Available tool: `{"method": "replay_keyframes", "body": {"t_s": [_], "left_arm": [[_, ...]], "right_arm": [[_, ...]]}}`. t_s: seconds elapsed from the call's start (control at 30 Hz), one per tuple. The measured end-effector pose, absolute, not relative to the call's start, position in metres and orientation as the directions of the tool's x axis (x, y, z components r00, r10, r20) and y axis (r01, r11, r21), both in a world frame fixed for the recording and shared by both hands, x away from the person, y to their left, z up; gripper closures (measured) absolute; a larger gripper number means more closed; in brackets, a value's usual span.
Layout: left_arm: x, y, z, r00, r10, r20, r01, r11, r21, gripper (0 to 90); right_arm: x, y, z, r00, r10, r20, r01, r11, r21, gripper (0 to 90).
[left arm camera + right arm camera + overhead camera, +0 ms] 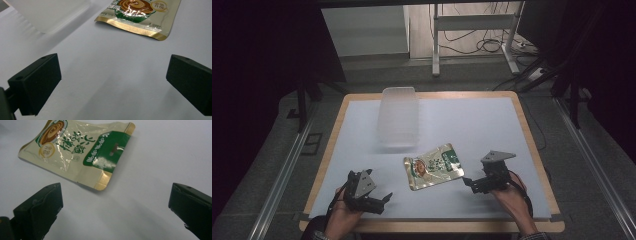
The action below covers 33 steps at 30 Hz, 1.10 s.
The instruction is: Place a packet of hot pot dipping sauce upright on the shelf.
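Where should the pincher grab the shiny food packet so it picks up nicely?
Probably the flat sealed end with the green band on the glossy cream and gold foil pouch, approached low from the right. That corner lifts slightly off the white table, and the open right gripper already faces it, close by.

High view: overhead, facing forward across the table [492,120].
Gripper views: low, close to tabletop.
Shared: snack pouch [433,166] [140,15] [75,152].

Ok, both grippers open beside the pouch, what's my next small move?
Probably ease the right gripper forward onto the snack pouch's near corner: its jaws stand wide apart, the pouch lies flat just ahead, untouched. The left gripper sits farther off.
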<state>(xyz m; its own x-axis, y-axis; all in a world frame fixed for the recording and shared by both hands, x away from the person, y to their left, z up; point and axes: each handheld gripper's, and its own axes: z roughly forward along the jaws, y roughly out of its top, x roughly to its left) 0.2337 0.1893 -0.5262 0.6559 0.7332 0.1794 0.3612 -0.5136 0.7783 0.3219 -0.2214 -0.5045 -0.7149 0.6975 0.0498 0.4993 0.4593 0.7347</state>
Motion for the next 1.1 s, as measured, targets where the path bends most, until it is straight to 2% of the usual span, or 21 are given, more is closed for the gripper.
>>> {"method": "replay_keyframes", "body": {"t_s": [0.53,0.9,1.07,1.1], "left_arm": [[0.234,0.188,-0.527,0.658,0.730,0.184,0.361,-0.520,0.774,0.0],[0.234,0.188,-0.527,0.661,0.726,0.189,0.360,-0.528,0.769,0.0],[0.234,0.188,-0.527,0.661,0.727,0.188,0.361,-0.528,0.769,0.0],[0.234,0.188,-0.527,0.662,0.726,0.189,0.361,-0.528,0.769,0.0]], "right_arm": [[0.337,-0.197,-0.507,-0.744,0.661,0.095,0.504,0.463,0.729,0.0],[0.350,-0.179,-0.515,-0.759,0.644,0.101,0.526,0.514,0.677,1.3],[0.357,-0.170,-0.519,-0.763,0.635,0.123,0.542,0.524,0.656,3.9],[0.360,-0.168,-0.521,-0.758,0.638,0.139,0.558,0.523,0.644,7.0]]}}
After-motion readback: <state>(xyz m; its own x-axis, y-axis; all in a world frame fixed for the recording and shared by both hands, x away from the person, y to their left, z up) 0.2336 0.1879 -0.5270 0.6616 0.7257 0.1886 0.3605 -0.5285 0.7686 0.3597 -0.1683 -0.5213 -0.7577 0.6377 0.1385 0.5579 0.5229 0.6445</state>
